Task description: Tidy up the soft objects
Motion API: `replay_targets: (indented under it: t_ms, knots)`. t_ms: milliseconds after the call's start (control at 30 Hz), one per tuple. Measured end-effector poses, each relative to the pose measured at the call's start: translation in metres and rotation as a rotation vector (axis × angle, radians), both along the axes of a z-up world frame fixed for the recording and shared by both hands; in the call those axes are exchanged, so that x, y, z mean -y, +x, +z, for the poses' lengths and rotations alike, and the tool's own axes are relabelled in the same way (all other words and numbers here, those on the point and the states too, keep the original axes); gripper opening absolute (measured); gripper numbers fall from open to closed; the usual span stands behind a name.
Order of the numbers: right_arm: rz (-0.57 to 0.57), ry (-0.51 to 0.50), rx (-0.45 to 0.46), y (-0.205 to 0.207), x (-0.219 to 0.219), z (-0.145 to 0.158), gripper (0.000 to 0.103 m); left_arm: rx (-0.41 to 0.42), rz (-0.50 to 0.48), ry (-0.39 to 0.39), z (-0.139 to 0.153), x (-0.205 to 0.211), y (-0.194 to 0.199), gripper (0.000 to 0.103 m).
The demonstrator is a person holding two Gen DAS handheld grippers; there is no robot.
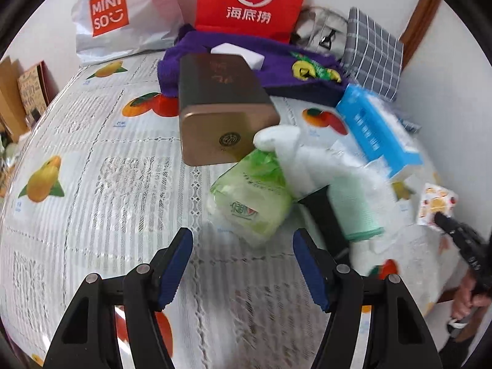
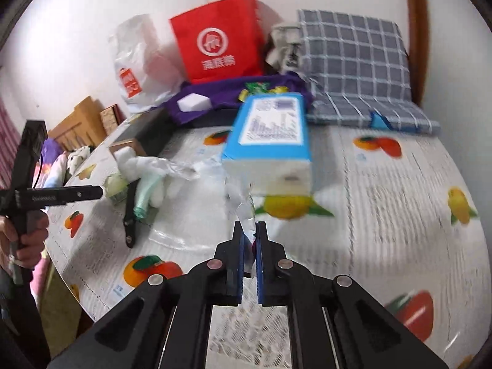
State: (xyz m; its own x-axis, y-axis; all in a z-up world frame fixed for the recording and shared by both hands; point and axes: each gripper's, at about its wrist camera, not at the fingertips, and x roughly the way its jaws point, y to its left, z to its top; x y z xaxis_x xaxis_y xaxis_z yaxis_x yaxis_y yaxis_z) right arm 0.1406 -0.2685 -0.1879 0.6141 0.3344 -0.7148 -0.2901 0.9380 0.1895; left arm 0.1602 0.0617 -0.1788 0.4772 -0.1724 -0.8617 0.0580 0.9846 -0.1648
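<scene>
Nearest the right wrist camera, the right gripper (image 2: 249, 230) has its jaws clenched on a crinkled wisp of clear plastic wrap (image 2: 243, 203) that trails from the blue-and-white tissue pack (image 2: 270, 141), which hangs blurred just beyond the fingertips above the fruit-print tablecloth (image 2: 384, 200) covering the worktop. From the left wrist camera, the left gripper (image 1: 243, 243) hovers with its jaws released and nothing between them, just near of a green tissue pack (image 1: 249, 200) lying on the cloth. Touching that pack on its far side is a bronze tin box (image 1: 221, 107) on its side; on its right sits a heap of white plush (image 1: 292, 153) with a pale green cloth (image 1: 353, 206) and a black strap (image 1: 326, 215). Farther back a purple cloth (image 1: 276, 64) carries a white sponge block (image 1: 240, 52), with a red paper bag (image 1: 252, 0), a white Miniso bag (image 1: 117, 15) and a grey checked cushion (image 1: 372, 49) against the wall.
</scene>
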Motion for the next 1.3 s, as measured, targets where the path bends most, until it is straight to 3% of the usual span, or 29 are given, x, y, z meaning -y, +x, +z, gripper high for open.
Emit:
replay_targets:
  t_ms: [133,300,500,800,1300]
  knots:
    - [-0.023,-0.038,-0.023,0.003,0.005,-0.015,0.006,0.007,0.0,0.044,-0.01,0.0,0.013,0.066]
    - [-0.047,0.007,-0.024,0.011,0.009,-0.019,0.007,0.034,-0.065,0.057,-0.012,0.011,0.026,0.068]
    - [-0.059,0.012,-0.028,0.02,0.002,-0.022,0.009,0.061,-0.111,0.125,-0.018,0.029,0.034,0.069]
    - [-0.075,0.0,-0.025,0.016,-0.004,-0.019,0.009,0.071,-0.05,0.074,-0.014,0.021,0.024,0.06]
    - [-0.083,-0.007,-0.011,-0.012,-0.015,0.001,0.003,0.095,0.09,0.002,0.012,-0.021,-0.036,0.059]
